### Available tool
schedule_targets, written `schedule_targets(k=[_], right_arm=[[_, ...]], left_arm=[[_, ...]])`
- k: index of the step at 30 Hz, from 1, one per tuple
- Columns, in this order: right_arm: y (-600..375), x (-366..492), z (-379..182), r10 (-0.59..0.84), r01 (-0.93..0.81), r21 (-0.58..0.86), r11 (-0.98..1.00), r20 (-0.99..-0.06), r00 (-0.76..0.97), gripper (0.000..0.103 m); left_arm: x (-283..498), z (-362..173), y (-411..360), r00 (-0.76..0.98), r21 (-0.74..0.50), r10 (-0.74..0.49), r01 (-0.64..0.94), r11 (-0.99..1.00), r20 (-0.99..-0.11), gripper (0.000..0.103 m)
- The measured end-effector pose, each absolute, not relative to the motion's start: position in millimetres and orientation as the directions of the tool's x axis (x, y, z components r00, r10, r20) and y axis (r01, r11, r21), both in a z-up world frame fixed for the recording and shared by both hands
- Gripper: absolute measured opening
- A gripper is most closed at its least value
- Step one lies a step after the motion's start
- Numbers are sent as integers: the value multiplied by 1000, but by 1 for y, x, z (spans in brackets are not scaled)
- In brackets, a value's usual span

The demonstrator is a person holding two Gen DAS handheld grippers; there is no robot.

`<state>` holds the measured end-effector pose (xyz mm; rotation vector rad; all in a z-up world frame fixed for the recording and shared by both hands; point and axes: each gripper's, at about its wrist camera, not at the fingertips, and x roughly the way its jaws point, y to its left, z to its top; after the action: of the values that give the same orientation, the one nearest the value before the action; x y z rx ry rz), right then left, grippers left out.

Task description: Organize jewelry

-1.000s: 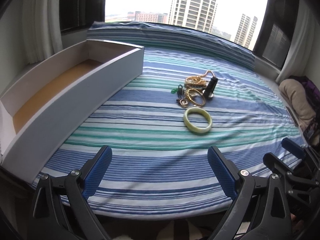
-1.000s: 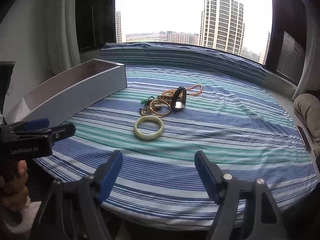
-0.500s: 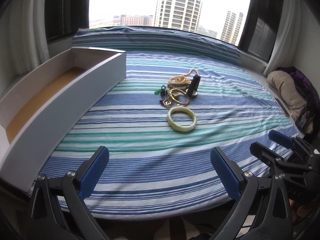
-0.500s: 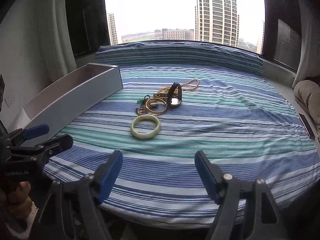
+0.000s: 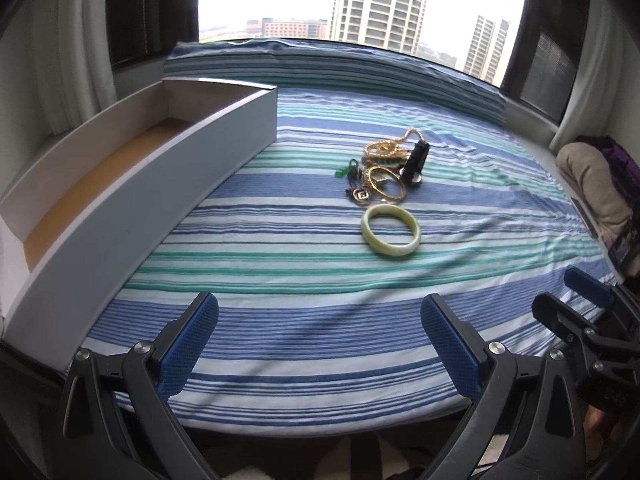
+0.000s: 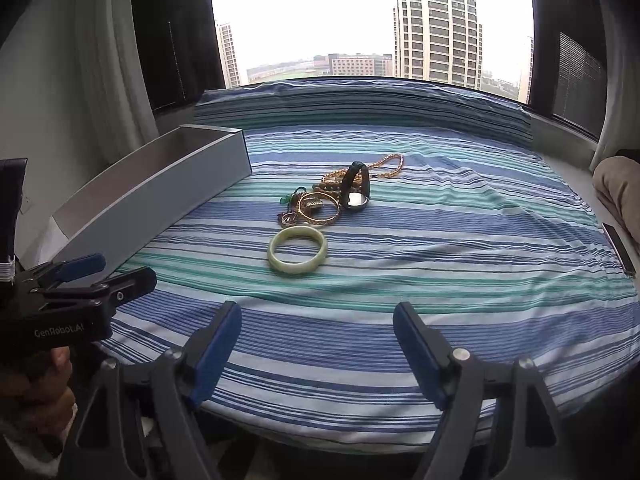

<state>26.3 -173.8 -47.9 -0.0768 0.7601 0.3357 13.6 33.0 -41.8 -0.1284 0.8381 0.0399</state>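
A pale green jade bangle (image 5: 390,231) (image 6: 297,250) lies flat on the striped bedspread. Just behind it sits a small heap: a gold bangle (image 5: 387,184) (image 6: 319,208), a black watch (image 5: 416,160) (image 6: 356,192), a gold chain (image 5: 384,148) (image 6: 384,166) and small pendants (image 5: 354,184). A long white box (image 5: 120,200) (image 6: 160,192) with a brown floor stands at the left, nothing visible in it. My left gripper (image 5: 320,304) is open near the bed's front edge. My right gripper (image 6: 317,310), to its right, is opening wider with nothing between the fingers.
The striped bedspread (image 5: 280,340) runs back to a folded ridge under the window. A beige bundle (image 5: 592,184) and a dark flat item (image 6: 618,248) lie at the right edge. Curtains hang on both sides. A hand (image 6: 36,380) grips the left tool.
The left wrist view swayed slightly sideways and came back. The jewelry and the box have not moved. Both grippers stay at the bed's front edge, holding nothing.
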Motion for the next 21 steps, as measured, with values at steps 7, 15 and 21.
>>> schedule_targets(k=[7,15,21], right_arm=[[-173,26,-48,253,-317,39,948,-697,671,80],[-166,24,-55,223,-330,-13,944,-711,666,80],[-177,28,-56,222,-292,25,956,-712,666,80]], left_arm=[[13,-42,29,666,-66,10,-89,994,-745,101],[15,-47,31,650,-58,19,-97,994,-760,101],[16,-51,32,636,-60,19,-102,993,-772,101]])
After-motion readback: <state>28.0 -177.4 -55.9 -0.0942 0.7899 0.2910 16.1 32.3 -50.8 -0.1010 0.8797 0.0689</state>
